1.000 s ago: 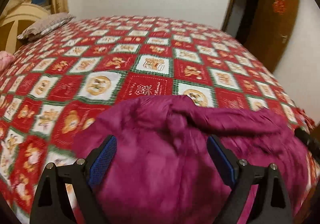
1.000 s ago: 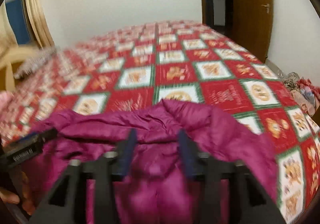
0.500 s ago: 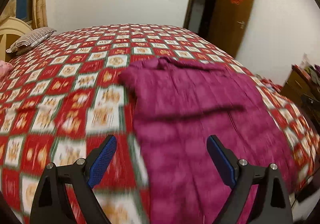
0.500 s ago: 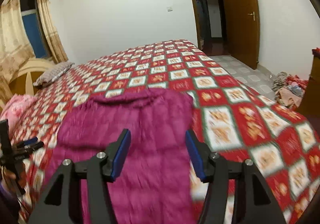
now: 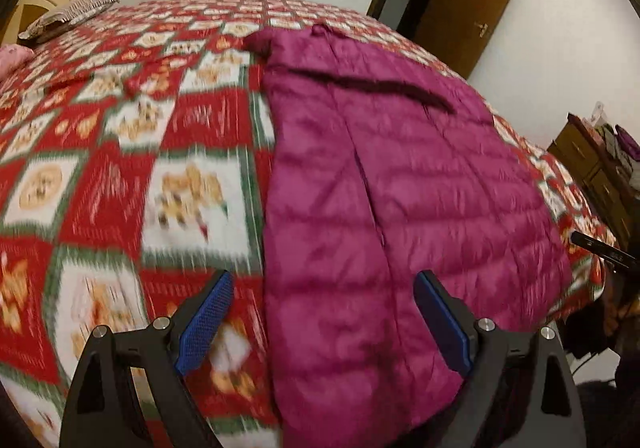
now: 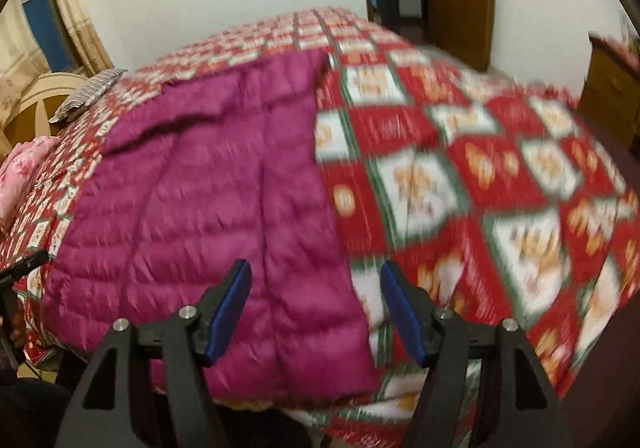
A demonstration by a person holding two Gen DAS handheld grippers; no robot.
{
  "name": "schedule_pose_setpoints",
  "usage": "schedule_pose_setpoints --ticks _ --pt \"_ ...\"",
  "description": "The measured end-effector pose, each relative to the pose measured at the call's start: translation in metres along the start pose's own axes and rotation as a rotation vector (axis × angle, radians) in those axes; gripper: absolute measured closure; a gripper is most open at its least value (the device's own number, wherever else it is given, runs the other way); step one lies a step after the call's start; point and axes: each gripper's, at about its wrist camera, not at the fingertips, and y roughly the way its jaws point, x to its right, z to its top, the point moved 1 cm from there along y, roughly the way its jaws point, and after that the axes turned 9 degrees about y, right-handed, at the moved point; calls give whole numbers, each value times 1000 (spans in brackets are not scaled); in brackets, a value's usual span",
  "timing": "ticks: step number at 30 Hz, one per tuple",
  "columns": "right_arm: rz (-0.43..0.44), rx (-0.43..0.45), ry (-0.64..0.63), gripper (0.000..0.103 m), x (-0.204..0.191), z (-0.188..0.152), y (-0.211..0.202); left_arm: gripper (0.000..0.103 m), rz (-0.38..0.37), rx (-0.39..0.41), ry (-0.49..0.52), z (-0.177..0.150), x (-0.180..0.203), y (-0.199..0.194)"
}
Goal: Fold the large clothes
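jacket lay flat on bed, hem at near edge | left gripper wide, empty | right gripper jaws just been opening, nothing pinched | looked puffy, light, soft, slippery; best taken at hem corners or side seams | sleeves hidden, hem cut off by grippers, bedspread blurred

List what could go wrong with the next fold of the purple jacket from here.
1. The puffy purple jacket has its hem at the bed's near edge, so a tug could slide it off.
2. Both the left gripper and right gripper are open and hold nothing; a shallow pinch on slick quilting may slip.
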Motion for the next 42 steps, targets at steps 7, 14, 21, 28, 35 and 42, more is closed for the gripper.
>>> schedule_pose_setpoints --ticks 7,14,21,28,35,42 --pt "47 -120 11 33 6 -25 31 11 -28 -20 0 -31 9 -3" --pt "62 -151 -29 31 -3 -41 38 12 -34 -36 10 -35 14 0" --pt "99 -160 -39 83 -9 -45 32 61 14 -47 42 -35 16 -3" --pt "148 -116 -21 90 -16 -44 15 97 -120 -27 -53 -35 9 -6" --pt "262 -47 43 90 -16 -31 -17 99 -185 84 -22 -22 20 -40" --pt "355 18 47 90 -29 -21 -46 99 -276 211 -21 -8 22 -78"
